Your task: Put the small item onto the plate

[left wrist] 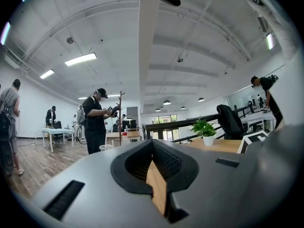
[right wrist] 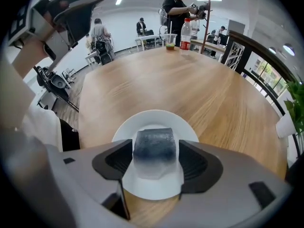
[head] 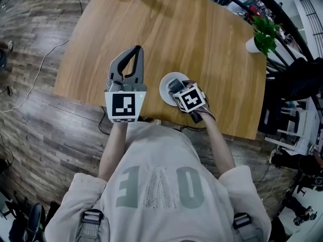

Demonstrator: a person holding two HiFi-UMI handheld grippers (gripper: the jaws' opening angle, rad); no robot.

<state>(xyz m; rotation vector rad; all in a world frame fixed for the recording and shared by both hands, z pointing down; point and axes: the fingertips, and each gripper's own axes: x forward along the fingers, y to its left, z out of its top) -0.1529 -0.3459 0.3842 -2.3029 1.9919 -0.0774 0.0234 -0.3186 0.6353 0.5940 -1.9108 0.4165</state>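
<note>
The head view looks steeply down from above the person onto the round light wooden table [head: 192, 44]. The right gripper view faces across that same table, low and close over the dark grey block [right wrist: 153, 148] and round white plate [right wrist: 128, 127]. The left gripper view tilts up into the room and shares the potted green plant [left wrist: 205, 129] with the head view.

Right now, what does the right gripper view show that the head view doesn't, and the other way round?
Only the right gripper view: the dark block clamped between the right tool jaws, over the white plate. Only the head view: the right tool's marker cube, the person's forearms, the near edge of the table. Both: the plate, the table, and the left tool, shut and held up left of the plate.
</note>
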